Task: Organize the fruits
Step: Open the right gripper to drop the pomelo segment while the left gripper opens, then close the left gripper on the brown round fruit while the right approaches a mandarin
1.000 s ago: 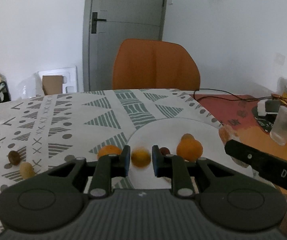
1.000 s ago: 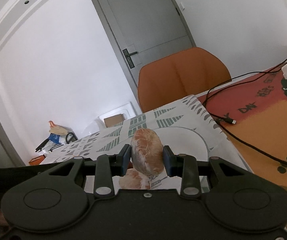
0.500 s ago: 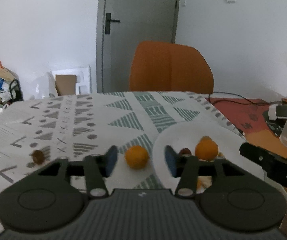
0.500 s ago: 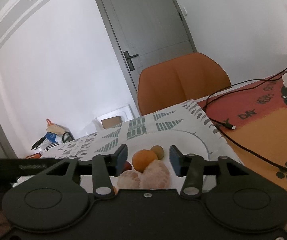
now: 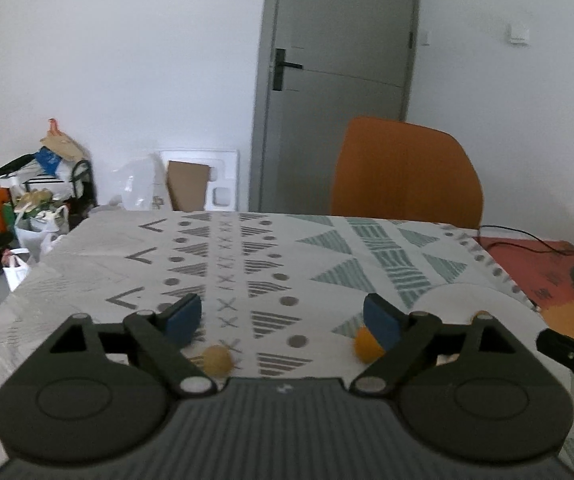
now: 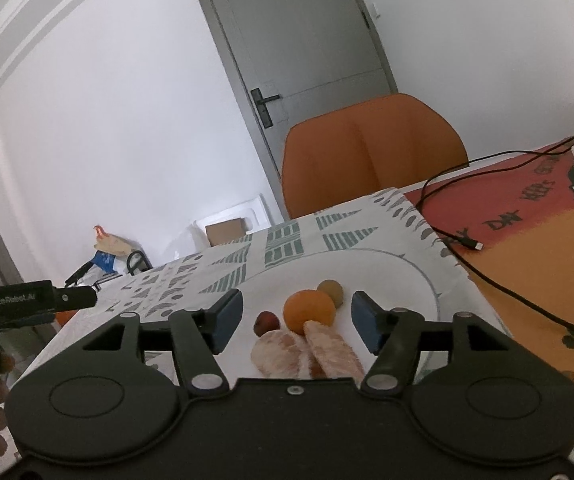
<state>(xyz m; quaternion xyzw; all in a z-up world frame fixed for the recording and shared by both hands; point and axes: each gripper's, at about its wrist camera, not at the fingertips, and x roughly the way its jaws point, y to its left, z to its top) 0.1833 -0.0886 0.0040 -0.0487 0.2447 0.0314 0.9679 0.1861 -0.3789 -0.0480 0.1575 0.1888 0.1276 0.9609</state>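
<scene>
Two tongs, both spread wide and gripping nothing. Left gripper (image 5: 283, 316) over the patterned cloth (image 5: 271, 248): a small tan fruit (image 5: 217, 359) low, just inside the left finger; an orange fruit (image 5: 367, 345) half hidden behind the right finger, beside the plate's rim. Right gripper (image 6: 295, 322) above the white plate (image 6: 403, 276): orange (image 6: 309, 312), brown fruit (image 6: 331, 291), red fruit (image 6: 267, 323) and peeled segments (image 6: 307, 354) between the fingers. Likely risks: round fruit rolling off the cloth from a finger nudge; soft segments crushed by too firm a squeeze.

Your left claw (image 5: 281, 318) is matte black with blue pads and silver pivot screws. Your right claw (image 6: 295, 321) matches it. White "GenRobot.AI" lettering marks the left one's side.
</scene>
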